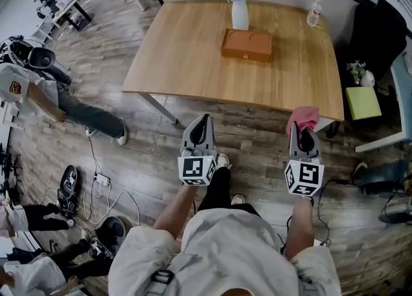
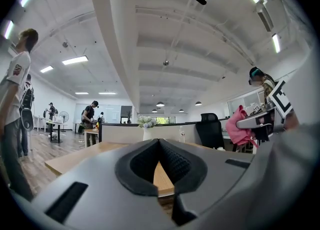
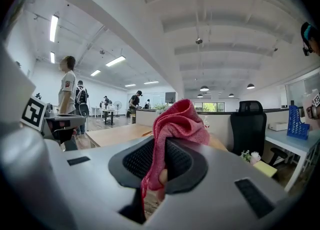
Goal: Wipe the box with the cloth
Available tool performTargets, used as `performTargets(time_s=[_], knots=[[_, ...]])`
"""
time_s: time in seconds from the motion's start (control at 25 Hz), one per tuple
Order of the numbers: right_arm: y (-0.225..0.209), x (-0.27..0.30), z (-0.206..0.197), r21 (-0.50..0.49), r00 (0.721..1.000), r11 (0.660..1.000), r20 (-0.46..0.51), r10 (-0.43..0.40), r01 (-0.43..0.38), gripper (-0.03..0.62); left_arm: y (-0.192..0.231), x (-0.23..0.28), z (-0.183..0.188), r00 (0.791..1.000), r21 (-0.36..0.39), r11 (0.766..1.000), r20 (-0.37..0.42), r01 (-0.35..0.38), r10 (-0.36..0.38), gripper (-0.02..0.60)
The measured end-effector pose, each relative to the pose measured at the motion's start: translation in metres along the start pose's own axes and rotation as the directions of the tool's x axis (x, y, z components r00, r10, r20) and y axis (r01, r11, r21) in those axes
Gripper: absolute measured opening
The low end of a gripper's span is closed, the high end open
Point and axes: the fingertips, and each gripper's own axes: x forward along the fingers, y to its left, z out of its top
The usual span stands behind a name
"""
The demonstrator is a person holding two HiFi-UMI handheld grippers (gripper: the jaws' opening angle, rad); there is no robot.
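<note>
In the right claw point(image 3: 160, 149), red cloth point(image 3: 180, 119).

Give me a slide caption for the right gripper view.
Right gripper shut on the cloth, facing the table.

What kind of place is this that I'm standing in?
Most likely an open-plan office: ceiling light strips, a black office chair, a wooden table, and people working farther back.
</note>
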Motion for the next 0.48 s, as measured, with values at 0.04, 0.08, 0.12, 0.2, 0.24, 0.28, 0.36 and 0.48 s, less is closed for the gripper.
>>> performTargets(time_s=[0.04, 0.08, 0.12, 0.2, 0.24, 0.28, 0.36, 0.48], knots=[[0.001, 0.004, 0.001, -0.006, 1.000, 1.000, 0.002, 0.001, -0.001, 0.067, 0.002, 0.004, -0.001, 1.000, 0.004, 1.000, 0.002, 0.004, -0.004, 0.010], [0.001, 0.009, 0.003, -0.011, 1.000, 1.000, 0.003, 0.001, -0.001, 0.067, 0.005, 0.009, -0.001, 1.000, 0.009, 1.000, 0.004, 0.009, -0.010, 0.011], [0.002, 0.015, 0.004, -0.015, 1.000, 1.000, 0.004, 0.000, 0.000, 0.067, 0.007, 0.014, -0.001, 1.000, 0.012, 1.000, 0.007, 0.015, -0.015, 0.011], [0.003, 0.026, 0.007, -0.022, 1.000, 1.000, 0.003, 0.000, 0.000, 0.067, 0.013, 0.025, -0.001, 1.000, 0.009, 1.000, 0.012, 0.026, -0.026, 0.011], [0.004, 0.033, 0.009, -0.027, 1.000, 1.000, 0.002, 0.000, 0.000, 0.067, 0.015, 0.030, -0.001, 0.999, 0.002, 1.000, 0.014, 0.030, -0.030, 0.011], [0.004, 0.040, 0.011, -0.030, 1.000, 1.000, 0.002, 0.000, 0.000, 0.067, 0.018, 0.036, -0.001, 0.999, -0.008, 0.999, 0.014, 0.034, -0.034, 0.010], [0.007, 0.056, 0.017, -0.026, 1.000, 1.000, 0.003, 0.000, 0.000, 0.067, 0.025, 0.047, -0.001, 0.999, -0.025, 0.999, 0.015, 0.042, -0.041, 0.009], [0.012, 0.080, 0.024, -0.021, 1.000, 1.000, 0.001, 0.004, -0.004, 0.067, 0.037, 0.065, -0.001, 0.998, -0.031, 0.998, 0.015, 0.053, -0.053, 0.009]])
